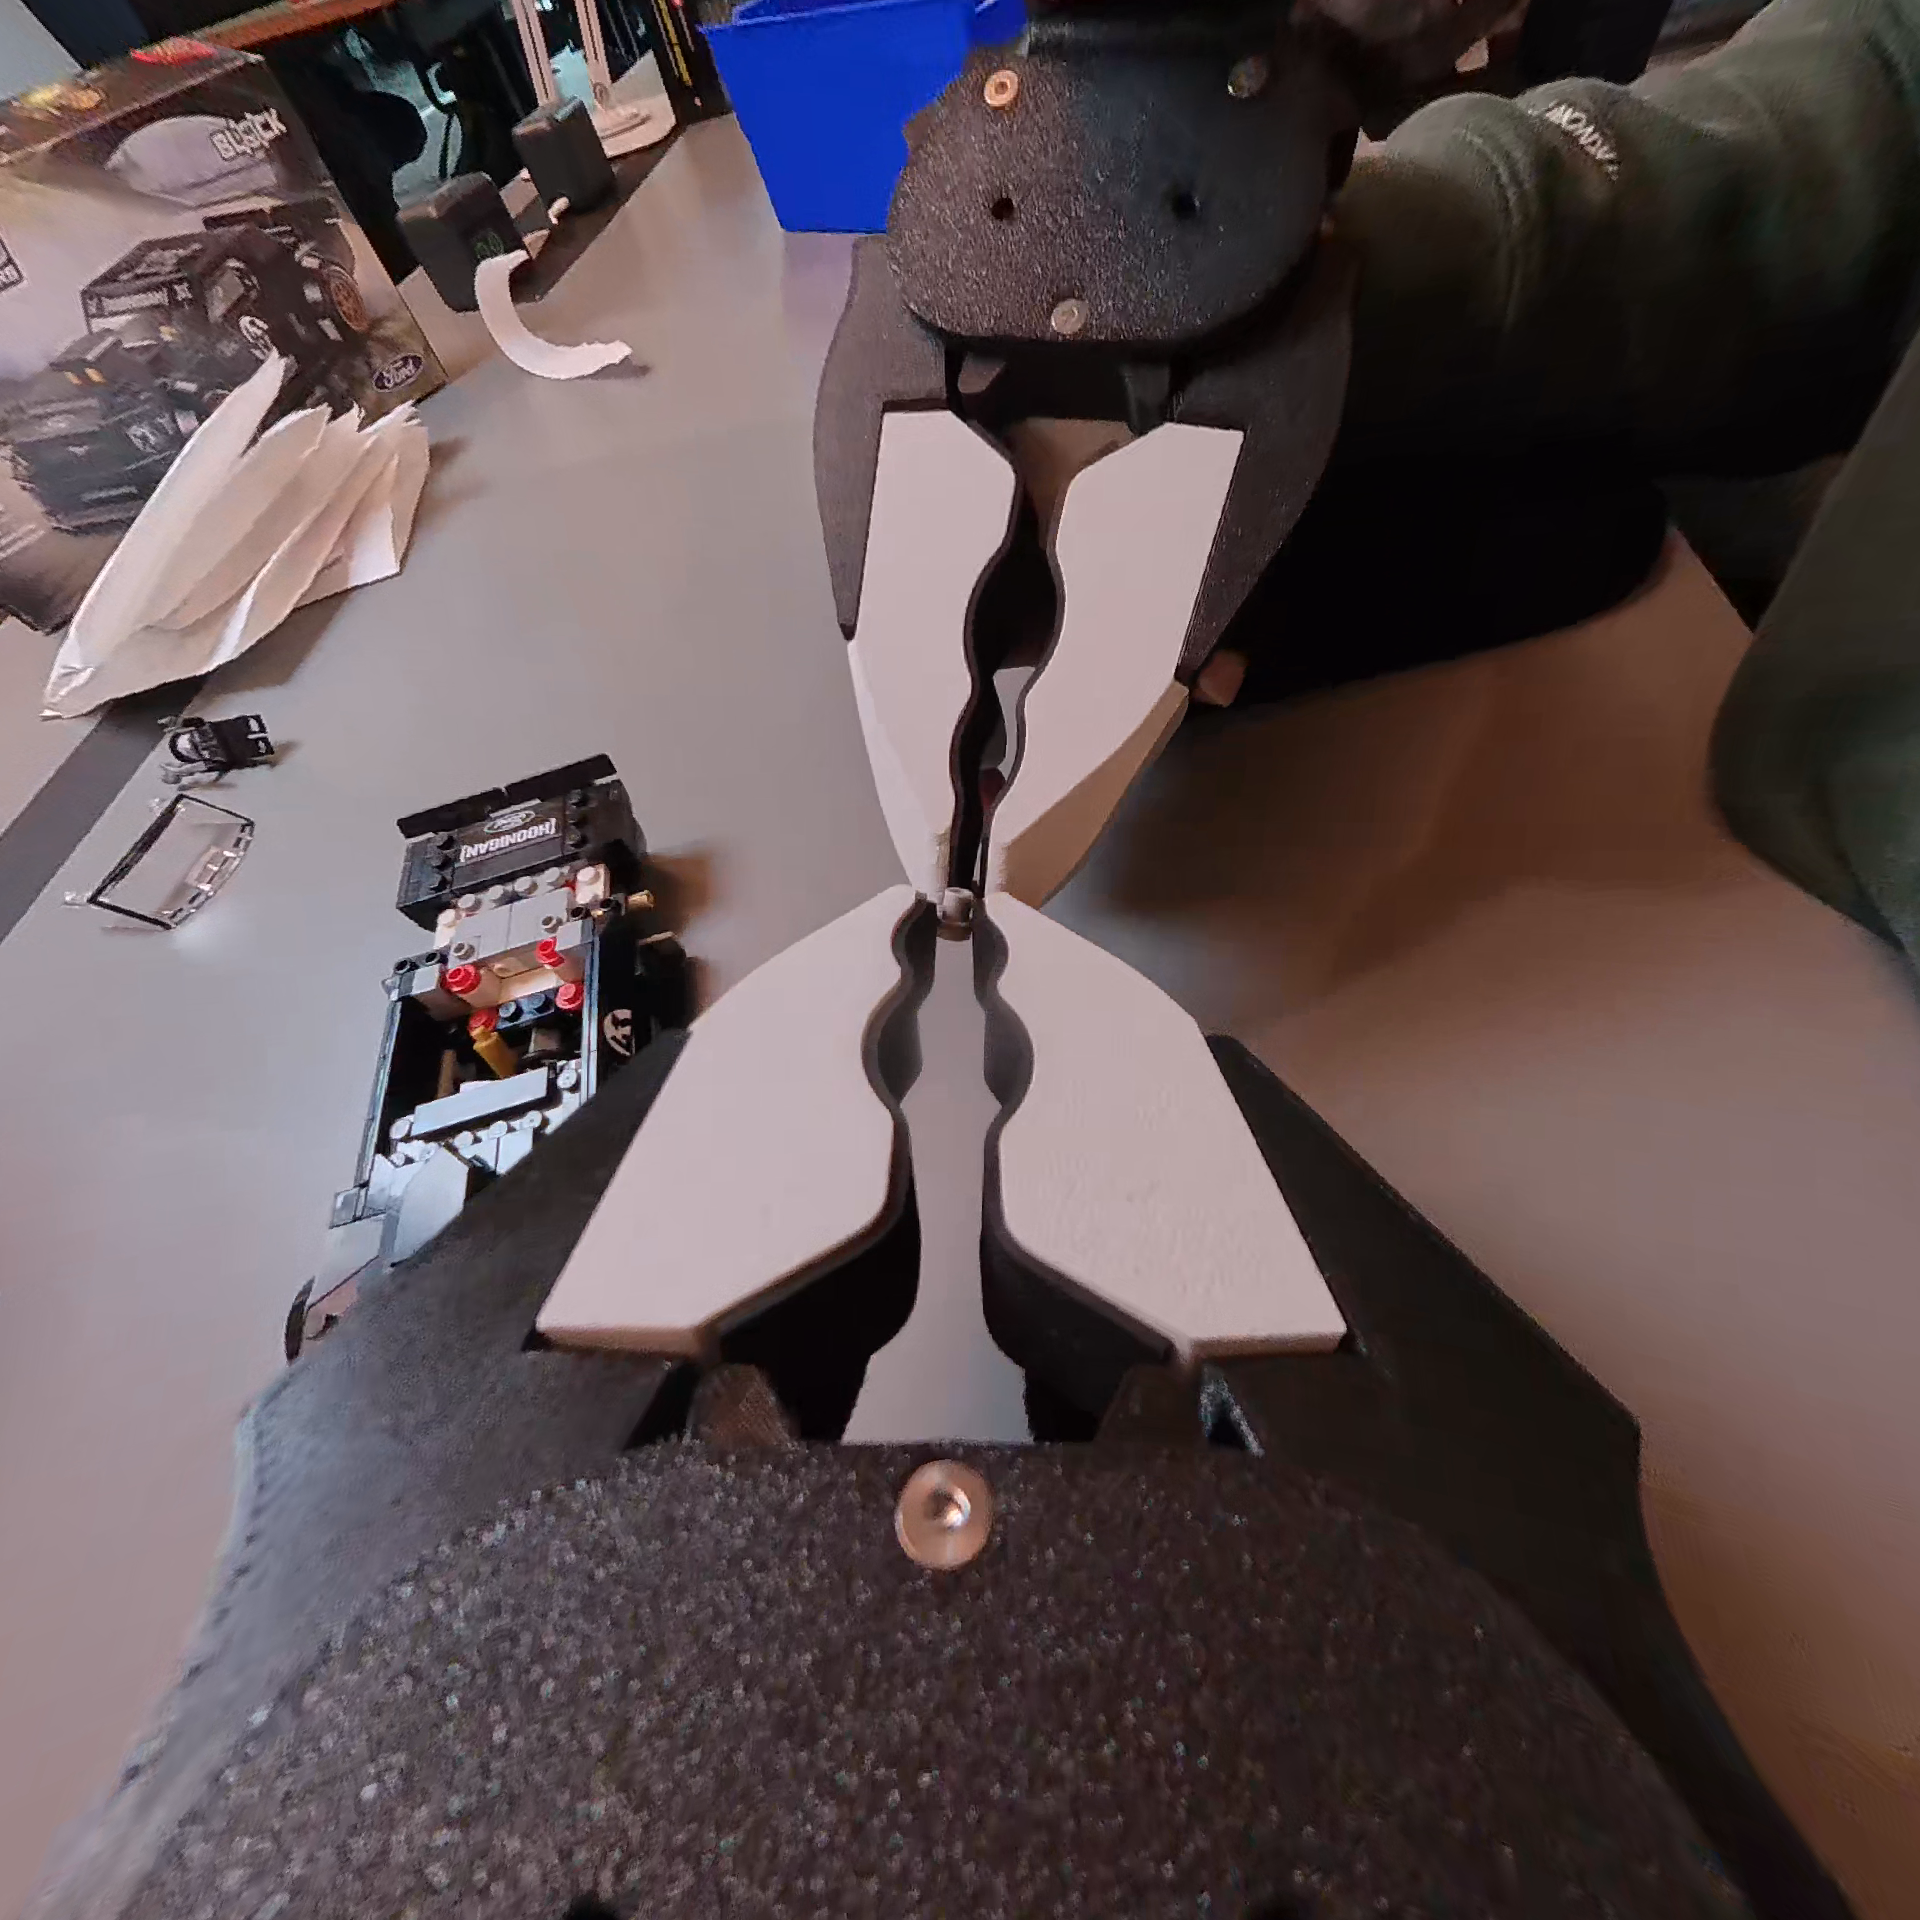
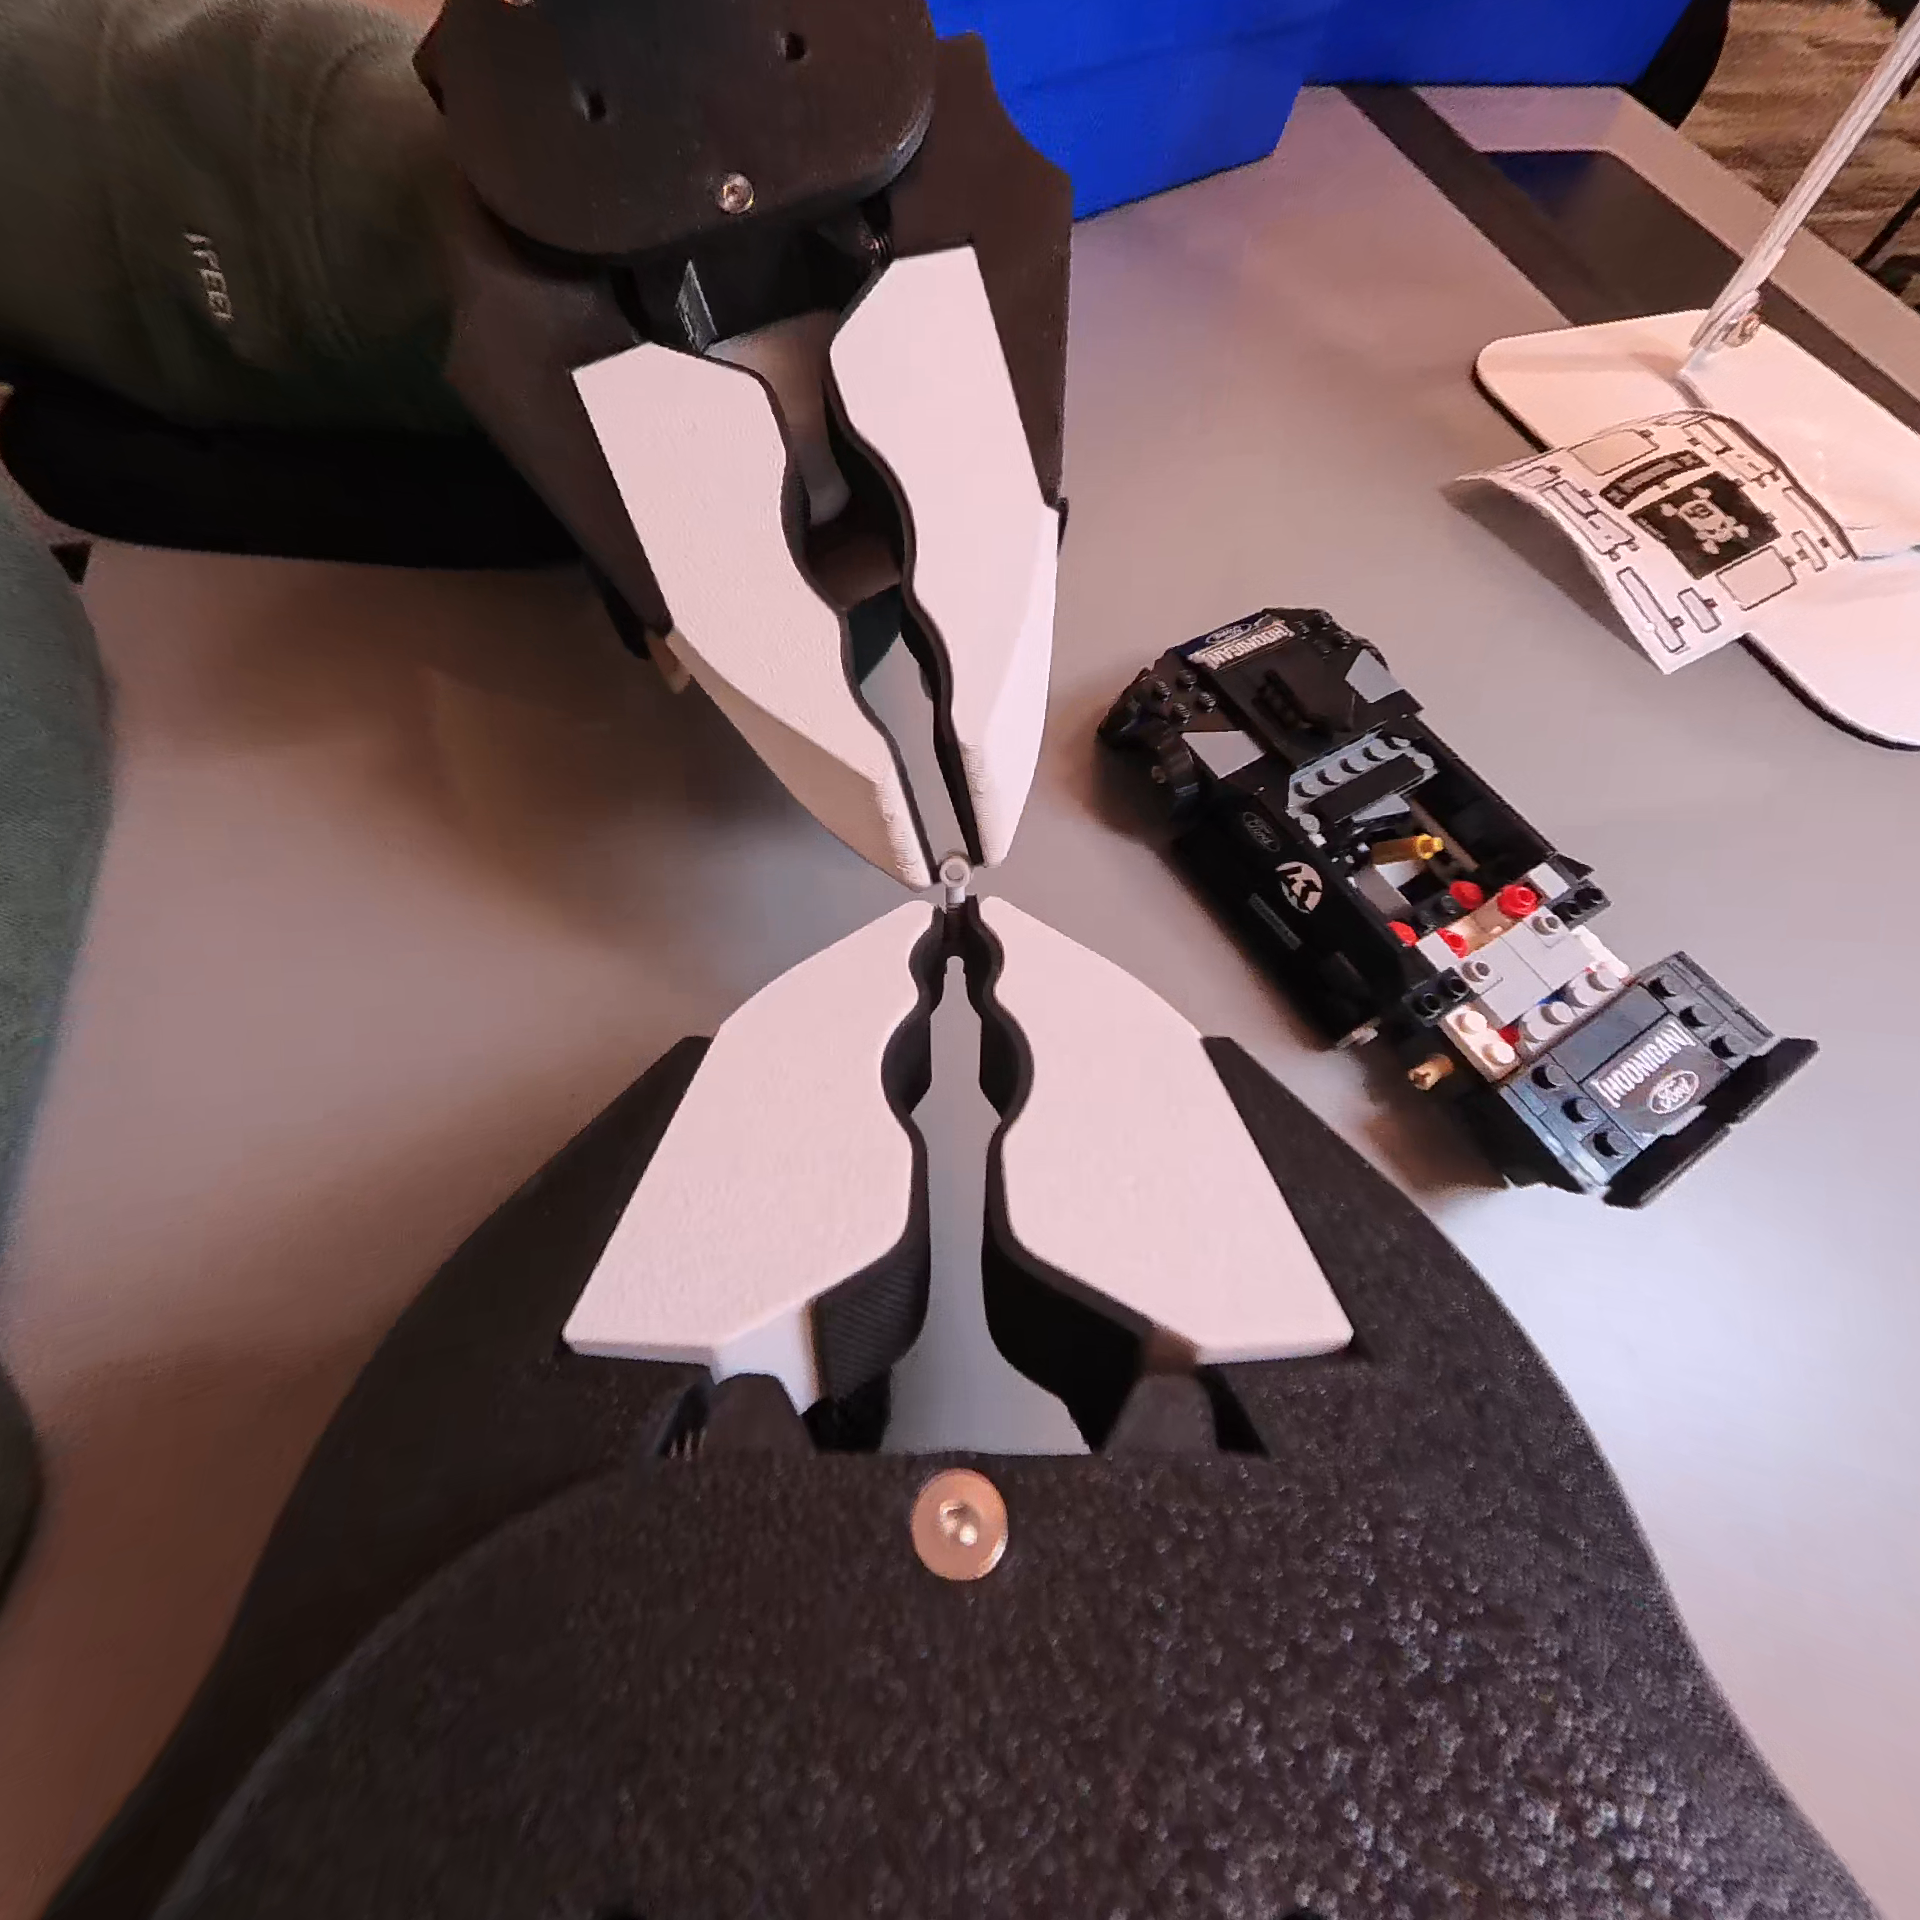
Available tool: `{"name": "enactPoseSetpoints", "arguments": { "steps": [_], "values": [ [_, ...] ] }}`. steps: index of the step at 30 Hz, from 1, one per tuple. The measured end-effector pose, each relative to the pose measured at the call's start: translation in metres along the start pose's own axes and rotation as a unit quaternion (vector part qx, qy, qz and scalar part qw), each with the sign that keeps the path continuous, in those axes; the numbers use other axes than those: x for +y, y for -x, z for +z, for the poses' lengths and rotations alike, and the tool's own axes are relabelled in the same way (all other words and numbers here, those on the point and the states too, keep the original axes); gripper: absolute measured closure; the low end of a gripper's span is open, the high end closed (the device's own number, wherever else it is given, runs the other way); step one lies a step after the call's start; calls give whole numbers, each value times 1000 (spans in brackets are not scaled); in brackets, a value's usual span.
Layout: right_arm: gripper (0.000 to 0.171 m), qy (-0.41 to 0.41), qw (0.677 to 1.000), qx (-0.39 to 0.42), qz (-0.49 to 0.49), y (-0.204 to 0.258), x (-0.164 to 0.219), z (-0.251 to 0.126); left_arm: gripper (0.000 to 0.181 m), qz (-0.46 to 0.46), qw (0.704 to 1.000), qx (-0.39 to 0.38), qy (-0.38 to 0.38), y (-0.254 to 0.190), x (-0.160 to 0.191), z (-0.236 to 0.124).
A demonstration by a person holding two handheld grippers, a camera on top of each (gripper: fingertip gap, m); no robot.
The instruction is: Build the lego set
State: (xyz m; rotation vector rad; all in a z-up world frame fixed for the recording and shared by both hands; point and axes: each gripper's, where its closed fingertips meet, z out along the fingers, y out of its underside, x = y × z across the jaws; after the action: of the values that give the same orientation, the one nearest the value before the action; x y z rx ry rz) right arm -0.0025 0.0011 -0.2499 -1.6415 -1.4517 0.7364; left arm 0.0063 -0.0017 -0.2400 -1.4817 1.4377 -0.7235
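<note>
My left gripper (image 1: 951,914) and right gripper (image 2: 954,916) meet tip to tip above the grey table (image 1: 644,582). Both are shut on a tiny grey lego piece (image 1: 954,912) from opposite ends. The piece also shows in the right wrist view (image 2: 956,878). The right gripper (image 1: 966,878) comes in from the top of the left wrist view, and the left gripper (image 2: 951,864) from the top of the right wrist view. The partly built black lego car (image 1: 499,997) lies on the table left of the tips; in the right wrist view the car (image 2: 1455,904) lies to the right.
The set's box (image 1: 177,312), a torn white paper bag (image 1: 249,540), a clear windscreen piece (image 1: 177,862) and small black pieces (image 1: 218,743) lie at the left. A blue bin (image 2: 1143,94) stands behind. A sticker sheet (image 2: 1683,530) rests on a white stand base (image 2: 1558,384). Only a small space, under 4 cm, lies between the two pairs of fingers.
</note>
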Motion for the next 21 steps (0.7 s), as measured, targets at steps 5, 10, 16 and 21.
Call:
{"name": "enactPoseSetpoints", "arguments": {
  "steps": [5, 10, 16, 21],
  "values": [
    [151, -70, 997, 32, 24, -17, -18, -15, 174, -138, 988, -2, -64, 21, -14, -11],
    [151, -106, 992, 60, 16, -25, -27, -25, 175, -368, 917, 46, -146, 45, -20, -25],
    [153, -112, 987, 110, -45, -28, -33, -22, 175, -499, 842, 107, -174, 43, -20, -22],
    [156, -106, 983, 129, -72, -28, -34, -18, 175, -558, 795, 149, -186, 37, -22, -18]
  ]
}}
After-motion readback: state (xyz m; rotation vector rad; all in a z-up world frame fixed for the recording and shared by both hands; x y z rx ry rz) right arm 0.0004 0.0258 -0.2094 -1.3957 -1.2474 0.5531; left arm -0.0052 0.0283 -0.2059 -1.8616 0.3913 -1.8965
